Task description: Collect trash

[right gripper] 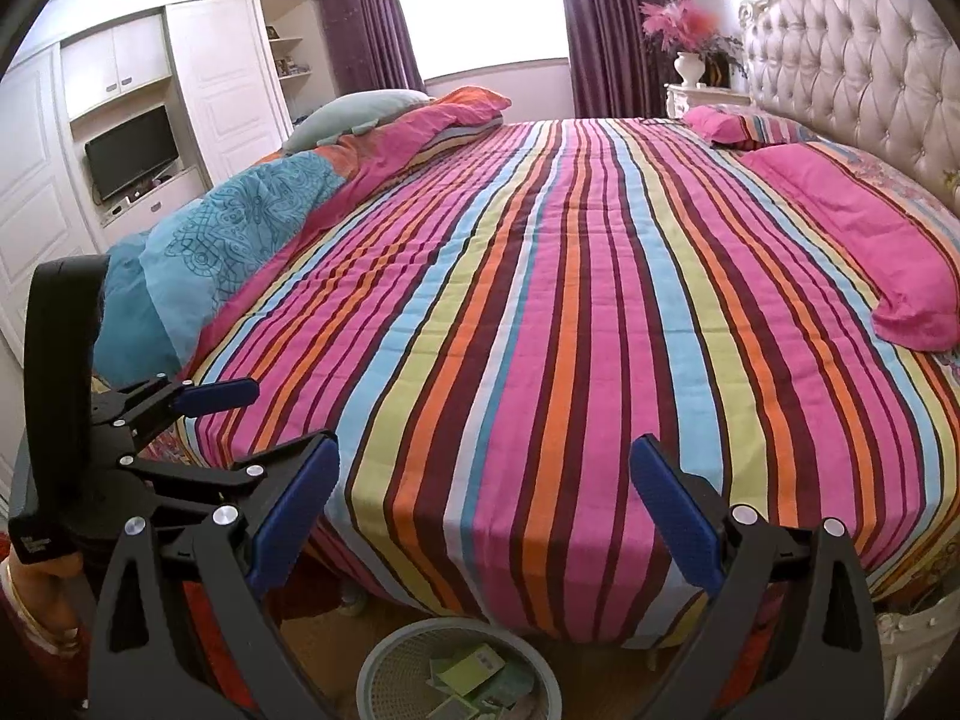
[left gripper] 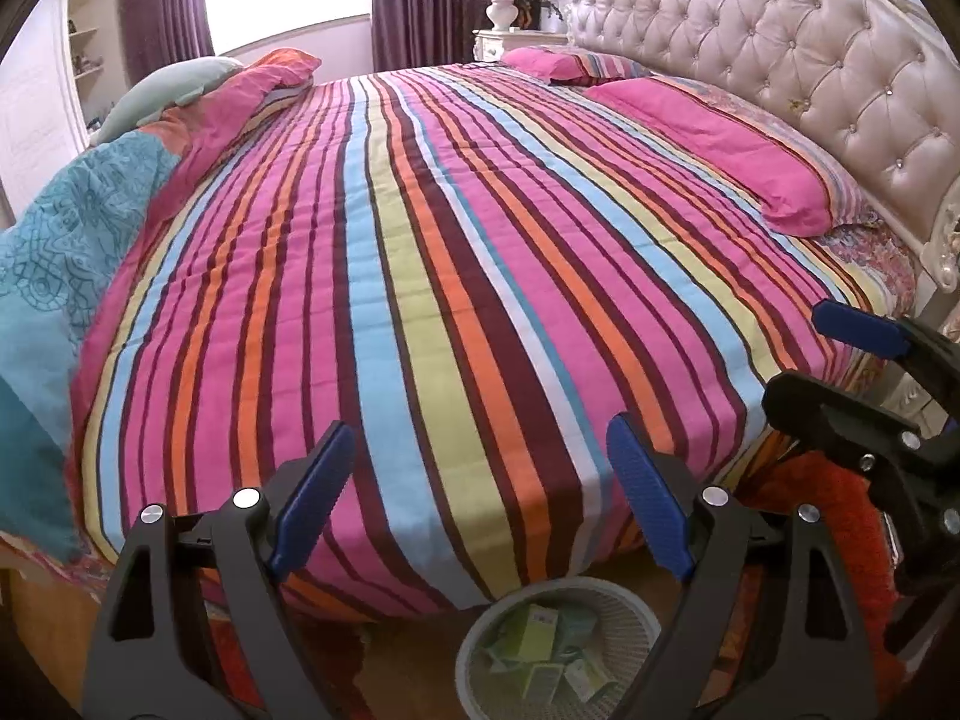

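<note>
A round white mesh wastebasket (left gripper: 480, 642) stands on the floor at the foot of the bed, holding several green and white cartons (left gripper: 534, 630). It also shows in the right wrist view (right gripper: 384, 660) with the cartons (right gripper: 474, 669) inside. My left gripper (left gripper: 480, 474) is open and empty, held above the basket and the bed's edge. My right gripper (right gripper: 480, 492) is open and empty, also above the basket. Each gripper shows beside the other: the right one (left gripper: 840, 360) at the right of the left wrist view, the left one (right gripper: 240, 414) at the left of the right wrist view.
A wide bed with a striped cover (left gripper: 450, 240) fills both views. Pink pillows (left gripper: 720, 144) lie by the tufted headboard (left gripper: 780, 48). A folded duvet (right gripper: 270, 198) lies along the far left side. A nightstand with a vase (right gripper: 690, 69) and a wardrobe with a TV (right gripper: 132, 150) stand behind.
</note>
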